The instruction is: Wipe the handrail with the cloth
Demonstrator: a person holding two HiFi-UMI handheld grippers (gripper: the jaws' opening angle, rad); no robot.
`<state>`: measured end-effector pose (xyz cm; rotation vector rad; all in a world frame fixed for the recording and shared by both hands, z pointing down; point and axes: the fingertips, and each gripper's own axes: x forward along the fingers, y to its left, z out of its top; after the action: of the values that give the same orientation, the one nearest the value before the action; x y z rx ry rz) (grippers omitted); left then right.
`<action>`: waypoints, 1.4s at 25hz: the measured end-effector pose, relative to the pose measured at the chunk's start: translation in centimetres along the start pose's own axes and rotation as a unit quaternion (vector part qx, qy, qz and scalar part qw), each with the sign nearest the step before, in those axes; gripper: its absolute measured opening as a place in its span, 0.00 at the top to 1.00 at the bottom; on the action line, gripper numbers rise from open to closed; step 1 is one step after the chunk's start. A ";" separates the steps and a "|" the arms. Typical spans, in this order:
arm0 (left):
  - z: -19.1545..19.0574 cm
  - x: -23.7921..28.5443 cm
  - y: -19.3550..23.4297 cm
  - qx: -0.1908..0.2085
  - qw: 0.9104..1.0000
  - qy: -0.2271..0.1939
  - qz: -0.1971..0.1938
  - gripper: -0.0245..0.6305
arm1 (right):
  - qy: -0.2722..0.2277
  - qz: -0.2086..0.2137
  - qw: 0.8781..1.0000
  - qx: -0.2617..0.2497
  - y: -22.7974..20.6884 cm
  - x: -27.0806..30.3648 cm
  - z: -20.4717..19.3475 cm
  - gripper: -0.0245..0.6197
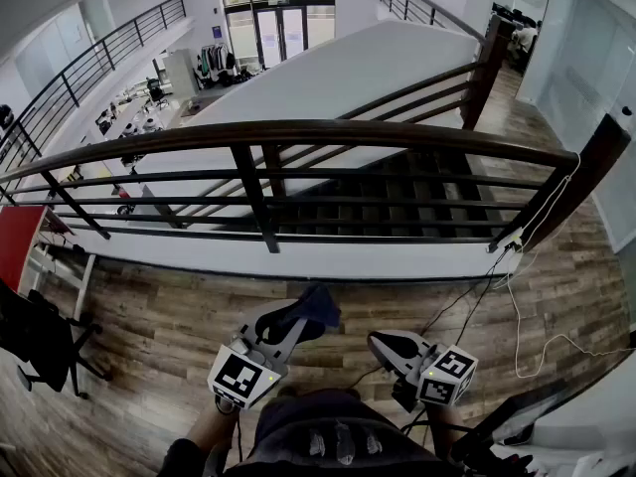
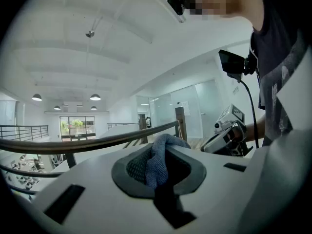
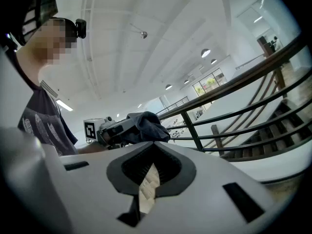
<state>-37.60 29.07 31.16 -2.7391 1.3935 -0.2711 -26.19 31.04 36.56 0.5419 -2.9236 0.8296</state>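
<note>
Clearly the left tongs [image 2: 158, 172] are pinching a blue knitted cloth [image 2: 159, 157]. The two jaws are closed onto a fold of it, and the rest bunches up beyond the tips in a rounded wad. In the head view that wad sits at the front of the tongs, which are held low and close to the person's body and tilted up and forward.

The right tongs [image 3: 150, 179] carry nothing. Their jaws stand only a narrow slit apart, with pale flooring showing through the gap, and nothing is between them. They are held just beside the left pair at about the same height, touching neither the cloth nor the other tongs.

Further out, the dark brown rounded handrail [image 1: 328, 130] runs across the head view on black metal posts and bars, above a stairwell. A stretch of grey-brown wood-plank floor [image 1: 149, 316] lies between it and the tongs. The left gripper view shows the rail passing behind the cloth, but the cloth is not laid on it.

As for progress, the cloth is already gripped, so pick-up is done. Wiping itself does not seem to have begun, since no part of the cloth touches the rail. What remains, by my reading, is to carry the cloth to the rail, press it on, and draw it along the rail's length.
</note>
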 end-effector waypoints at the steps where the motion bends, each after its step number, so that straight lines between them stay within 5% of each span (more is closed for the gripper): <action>1: 0.0 0.5 -0.1 -0.001 1.000 0.002 0.005 0.90 | 0.003 0.008 1.000 -0.010 -0.3 -0.3 0.1 0.96; 6: -1.2 2.9 -0.1 0.012 0.999 0.030 0.013 0.90 | 0.018 0.045 0.996 -0.071 -2.0 -1.0 0.7 0.96; 11: -0.7 5.2 4.9 0.004 0.997 0.030 0.075 0.90 | 0.031 0.077 0.990 -0.114 -4.2 1.0 3.2 0.96; 15: -0.1 8.5 15.5 -0.011 0.984 0.021 0.179 0.90 | 0.026 0.065 0.993 -0.091 -7.4 2.7 4.8 0.96; 23: 1.5 17.9 43.0 0.068 0.937 0.031 0.341 0.90 | 0.036 0.018 0.998 -0.044 -17.4 9.9 9.4 0.96; 30: -6.1 25.7 55.8 0.082 0.914 0.167 0.359 0.90 | 0.030 -0.019 0.999 -0.023 -23.8 14.9 15.0 0.96; 35: -8.6 26.5 56.8 0.090 0.905 0.224 0.350 0.90 | 0.028 -0.038 0.999 -0.024 -26.4 14.6 17.6 0.96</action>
<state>-69.16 -25.63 35.75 -1.9159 2.2050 -0.9494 -29.95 -3.68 36.87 0.6128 -2.8452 0.7521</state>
